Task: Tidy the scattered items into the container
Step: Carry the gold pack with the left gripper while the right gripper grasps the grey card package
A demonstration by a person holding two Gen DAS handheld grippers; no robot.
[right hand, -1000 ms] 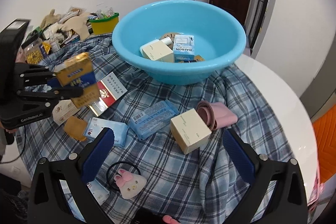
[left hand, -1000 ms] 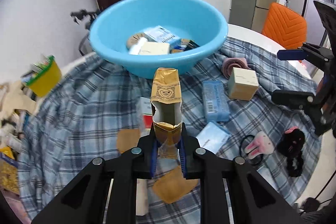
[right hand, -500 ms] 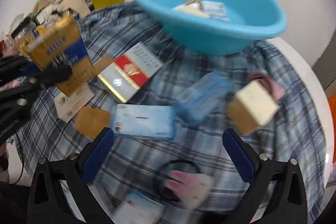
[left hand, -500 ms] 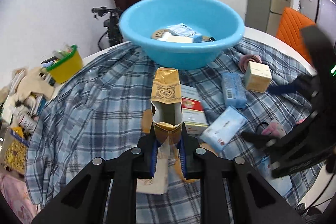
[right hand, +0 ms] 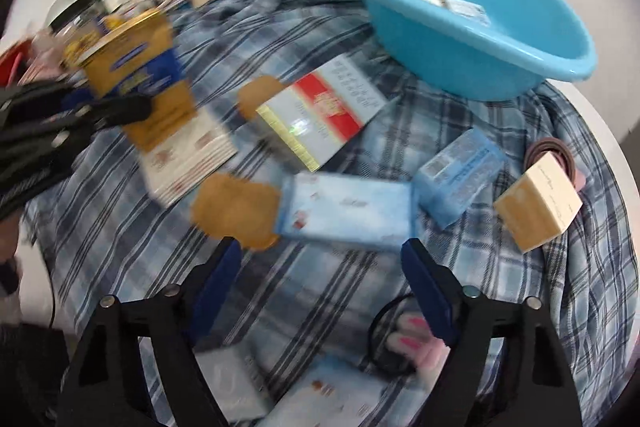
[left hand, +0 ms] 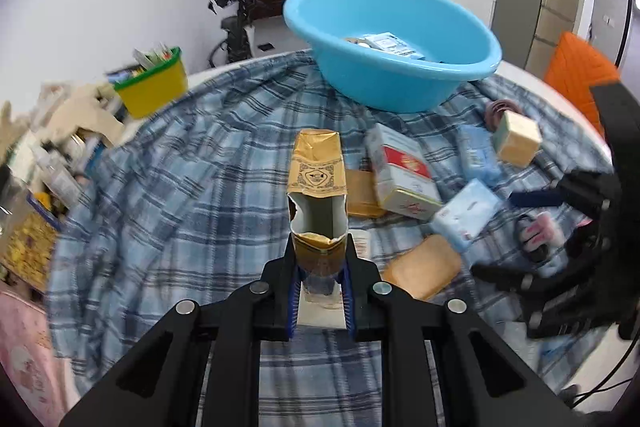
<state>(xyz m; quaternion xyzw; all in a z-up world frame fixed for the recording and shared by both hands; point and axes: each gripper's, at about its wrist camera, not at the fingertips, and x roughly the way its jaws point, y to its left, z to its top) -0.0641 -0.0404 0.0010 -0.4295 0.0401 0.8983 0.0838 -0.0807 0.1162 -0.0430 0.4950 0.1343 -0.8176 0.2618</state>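
My left gripper (left hand: pixel 320 279) is shut on a gold carton (left hand: pixel 318 179) with a torn-open top, held upright above the plaid cloth. The same carton (right hand: pixel 136 79) shows gold and blue in the right wrist view, at the left. The blue basin (left hand: pixel 392 83) stands at the far side with a few boxes inside. My right gripper (right hand: pixel 321 251) hangs low over the cloth and its jaws are closing. A light-blue tissue pack (right hand: pixel 348 211) lies just beyond its fingertips, untouched by the pads.
Around the tissue pack lie a red and white box (right hand: pixel 320 111), a blue pack (right hand: pixel 460 171), a beige cube box (right hand: pixel 540 203), brown pads (right hand: pixel 236 207) and a pink clip (right hand: pixel 408 339). A yellow bin (left hand: pixel 154 87) and clutter stand left, an orange chair (left hand: pixel 576 75) right.
Both grippers have swung left across the table, so the basin now sits further right. The right gripper dropped toward the tissue pack and its fingers have come closer together. The left still grips the carton.
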